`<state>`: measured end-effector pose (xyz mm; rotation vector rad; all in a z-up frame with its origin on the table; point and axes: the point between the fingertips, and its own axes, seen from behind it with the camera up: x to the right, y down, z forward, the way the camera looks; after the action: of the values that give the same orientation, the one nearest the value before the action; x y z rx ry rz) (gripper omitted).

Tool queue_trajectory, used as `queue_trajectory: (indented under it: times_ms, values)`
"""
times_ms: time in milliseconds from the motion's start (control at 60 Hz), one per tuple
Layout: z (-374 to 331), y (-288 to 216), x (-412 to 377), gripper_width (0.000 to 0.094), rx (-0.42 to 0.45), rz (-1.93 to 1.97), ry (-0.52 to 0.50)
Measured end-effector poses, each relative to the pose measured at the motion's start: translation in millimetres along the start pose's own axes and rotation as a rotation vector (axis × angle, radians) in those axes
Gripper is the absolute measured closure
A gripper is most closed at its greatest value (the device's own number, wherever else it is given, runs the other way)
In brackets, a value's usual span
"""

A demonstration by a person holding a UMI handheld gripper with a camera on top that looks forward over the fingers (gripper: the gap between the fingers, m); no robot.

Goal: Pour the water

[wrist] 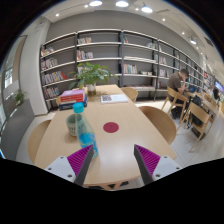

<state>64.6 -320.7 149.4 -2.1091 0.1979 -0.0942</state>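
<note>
A clear plastic water bottle with a blue label stands on the light wooden table, just ahead of my left finger. A glass cup stands right behind it to the left. A dark red round coaster lies on the table beyond the fingers, to the right of the bottle. My gripper is open and empty, its magenta pads wide apart above the table's near edge.
A stack of books and a potted plant stand at the table's far left; papers lie at the far end. Chairs flank the table. Bookshelves line the back wall. A person sits at the right.
</note>
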Motion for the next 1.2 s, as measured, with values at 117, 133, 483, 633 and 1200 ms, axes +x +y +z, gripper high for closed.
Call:
queue_trajectory:
  times_ms: [117, 133, 483, 633, 1200]
  values:
    - [18.9, 19.3, -51.4, 0.0097, -0.018, -0.026, -0.060]
    - [21.2, 26.4, -66.2, 0.0095, -0.015, -0.030, -0.064]
    - [116.1, -6.0, -92.4, 0.0100, 0.160, -0.023, -0.021]
    - [140.3, -19.5, -100.8, 0.0340, 0.229, -0.027, -0.069]
    - [166.3, -39.4, -90.9, 0.0579, 0.234, -0.260, -0.030]
